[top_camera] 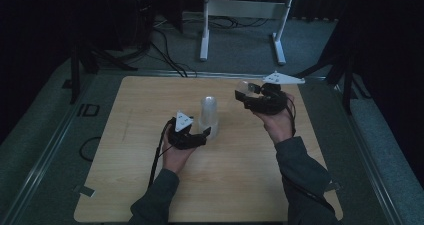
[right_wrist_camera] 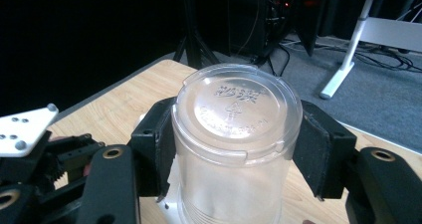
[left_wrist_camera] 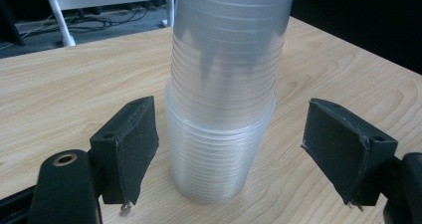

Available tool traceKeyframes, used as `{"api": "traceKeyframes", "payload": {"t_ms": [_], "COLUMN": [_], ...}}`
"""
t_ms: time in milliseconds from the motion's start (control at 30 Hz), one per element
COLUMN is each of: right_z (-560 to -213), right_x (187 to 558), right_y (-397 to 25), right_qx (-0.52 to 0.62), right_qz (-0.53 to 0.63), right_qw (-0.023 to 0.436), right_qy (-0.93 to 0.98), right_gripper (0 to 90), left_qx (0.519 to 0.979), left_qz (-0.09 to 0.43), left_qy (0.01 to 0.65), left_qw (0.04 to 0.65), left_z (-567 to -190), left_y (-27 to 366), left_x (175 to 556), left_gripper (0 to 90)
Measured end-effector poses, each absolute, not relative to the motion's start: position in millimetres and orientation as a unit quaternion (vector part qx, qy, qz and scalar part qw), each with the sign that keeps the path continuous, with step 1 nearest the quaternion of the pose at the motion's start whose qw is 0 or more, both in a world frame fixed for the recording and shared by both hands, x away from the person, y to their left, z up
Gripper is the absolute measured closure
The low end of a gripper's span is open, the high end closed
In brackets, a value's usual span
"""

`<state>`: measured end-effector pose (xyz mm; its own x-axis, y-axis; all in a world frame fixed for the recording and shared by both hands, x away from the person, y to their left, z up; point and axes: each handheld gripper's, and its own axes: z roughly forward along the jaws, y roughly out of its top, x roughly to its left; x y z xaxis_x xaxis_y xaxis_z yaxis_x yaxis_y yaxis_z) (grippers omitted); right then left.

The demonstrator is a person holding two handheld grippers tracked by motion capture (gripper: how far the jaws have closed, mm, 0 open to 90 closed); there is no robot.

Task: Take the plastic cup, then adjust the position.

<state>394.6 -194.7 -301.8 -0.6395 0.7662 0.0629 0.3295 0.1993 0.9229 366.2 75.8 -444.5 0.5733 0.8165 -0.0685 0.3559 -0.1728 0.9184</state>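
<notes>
A: Where are the cups?
B: The cup stack (left_wrist_camera: 221, 114) stands upside down on the surface (left_wrist_camera: 69, 89), between the spread left hand-held gripper (left_wrist_camera: 229, 149).
A: And the right hand-held gripper (right_wrist_camera: 236, 149)?
B: Pinching a single cup (right_wrist_camera: 236, 129), lifted.

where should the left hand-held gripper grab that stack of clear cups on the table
Probably low on the stack of cups, across the bottom cup's ribbed wall, coming in level from the person's side. The stack stands upside down and upright, and the left hand-held gripper already has its open jaws either side of it.
</notes>
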Motion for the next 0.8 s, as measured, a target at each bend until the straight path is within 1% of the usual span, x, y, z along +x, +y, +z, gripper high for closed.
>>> {"api": "traceKeyframes", "payload": {"t_ms": [233, 500, 800], "right_z": [-310.3, -329.1, -344.4], "right_x": [394.3, 390.2, 384.7], "right_y": [-200.9, -211.5, -213.1], "right_qx": [0.378, 0.394, 0.401], "right_qz": [0.504, 0.495, 0.493], "right_qw": [0.211, 0.205, 0.196], "right_qy": [0.747, 0.747, 0.747], "right_gripper": [39.1, 39.0, 39.1], "left_qx": [0.731, 0.73, 0.73], "left_qz": [0.229, 0.229, 0.232], "left_qy": [0.398, 0.392, 0.384], "left_qw": [0.505, 0.51, 0.516], "left_z": [-444.1, -442.7, -437.9], "left_y": [75.4, 74.6, 74.0], "left_x": [362.7, 359.2, 354.9], "left_gripper": [21.4, 21.4, 21.2]}}
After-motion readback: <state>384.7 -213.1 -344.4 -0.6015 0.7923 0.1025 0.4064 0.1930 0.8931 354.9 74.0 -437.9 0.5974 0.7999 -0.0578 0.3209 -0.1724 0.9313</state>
